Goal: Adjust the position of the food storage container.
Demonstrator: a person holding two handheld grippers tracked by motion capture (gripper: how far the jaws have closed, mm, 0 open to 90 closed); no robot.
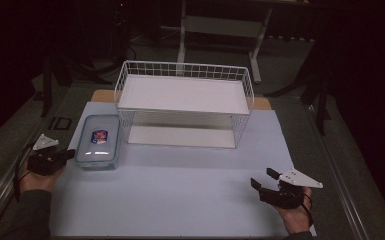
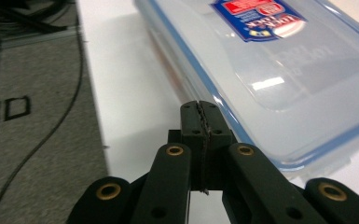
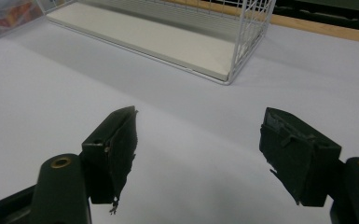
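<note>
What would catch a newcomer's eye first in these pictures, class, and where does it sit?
The white wire shelf rack stands at the far middle of the pale mat. Left of it lies a clear lidded food container with a blue-red label. The left gripper, shut, sits beside it; the right gripper, open, rests near right.

White sheet (image 1: 180, 195) covers the table top; tan board edge (image 1: 262, 103) shows at its far side, behind the rack. White wire rack (image 1: 185, 102), two tiers, stands at far centre on the sheet; upper shelf (image 1: 180, 94) white and bare, lower shelf (image 3: 168, 39) also bare. Clear lidded container (image 1: 98, 141) with blue seal and red-blue label lies flat just left of the rack, close but apart. Grey table surface (image 2: 32, 140) left of sheet, black cable (image 2: 51, 130) trailing across it. Pale frame legs (image 1: 220, 25) in the dark background
</note>
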